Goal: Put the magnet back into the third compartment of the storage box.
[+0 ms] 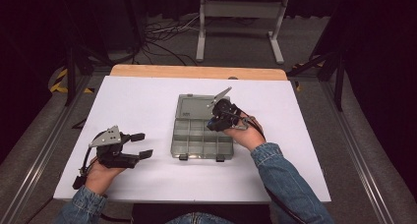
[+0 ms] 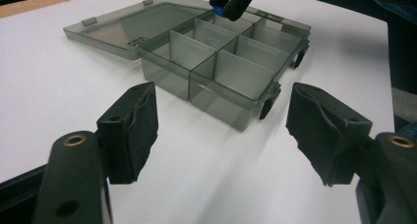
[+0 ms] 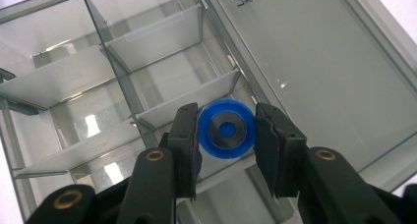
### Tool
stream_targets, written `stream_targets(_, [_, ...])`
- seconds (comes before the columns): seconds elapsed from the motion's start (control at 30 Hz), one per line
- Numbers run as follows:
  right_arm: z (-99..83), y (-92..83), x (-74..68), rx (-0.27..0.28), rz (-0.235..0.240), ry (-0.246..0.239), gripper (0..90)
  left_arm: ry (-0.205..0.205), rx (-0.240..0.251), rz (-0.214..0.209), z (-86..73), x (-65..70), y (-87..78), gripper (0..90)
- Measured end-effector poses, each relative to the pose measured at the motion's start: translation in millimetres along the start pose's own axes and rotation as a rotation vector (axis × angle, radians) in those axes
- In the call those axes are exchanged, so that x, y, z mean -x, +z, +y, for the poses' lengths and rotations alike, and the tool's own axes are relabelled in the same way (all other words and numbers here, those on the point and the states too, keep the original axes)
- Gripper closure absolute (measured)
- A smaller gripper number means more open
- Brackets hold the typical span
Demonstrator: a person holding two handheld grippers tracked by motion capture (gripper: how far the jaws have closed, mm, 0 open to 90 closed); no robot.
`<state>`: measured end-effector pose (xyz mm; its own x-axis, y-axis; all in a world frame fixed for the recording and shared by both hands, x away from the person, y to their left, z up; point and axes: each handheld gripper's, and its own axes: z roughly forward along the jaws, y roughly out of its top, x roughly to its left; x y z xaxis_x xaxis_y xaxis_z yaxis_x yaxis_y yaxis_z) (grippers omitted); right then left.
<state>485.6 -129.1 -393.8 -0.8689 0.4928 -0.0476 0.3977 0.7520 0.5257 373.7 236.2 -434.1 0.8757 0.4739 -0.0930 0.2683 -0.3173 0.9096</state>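
A smoky grey clear organizer box [image 1: 196,144] lies in the middle of the white table, its lid [image 1: 193,106] folded flat toward the back. My right gripper [image 1: 212,125] hangs over the back right compartments, pointing down. It is shut on a small blue round cap with a grey metal centre [image 3: 226,111], pinched by its sides between the two pads [image 3: 186,135]. Below the cap are a white divider and the compartment beside the lid hinge. My left gripper [image 1: 142,145] rests open on the table left of the box, its jaws wide apart with nothing between them [image 2: 221,130].
The box's compartments [image 2: 241,71] are split by white dividers, and I see nothing in them. Two dark latches [image 2: 268,103] stick out on its front wall. White tabletop [image 1: 137,106] surrounds the box; a wooden edge [image 1: 196,71] runs along the back, with a metal stand [image 1: 241,17] and cables beyond.
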Motion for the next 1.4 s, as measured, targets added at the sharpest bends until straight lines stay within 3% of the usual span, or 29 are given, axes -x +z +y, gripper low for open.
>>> stream_targets(0.67, [-0.7, 14.9, -2.7, -0.037, 0.017, -0.006, 62.7, 0.000, -0.001, -0.003, -0.1, 0.2, 0.4, 28.5])
stream_targets(1.4, [-0.4, 18.9, -5.1, -0.052, 0.026, -0.006, 61.0, 0.000, 0.004, -0.010, 0.7, -0.4, -0.6, 30.8])
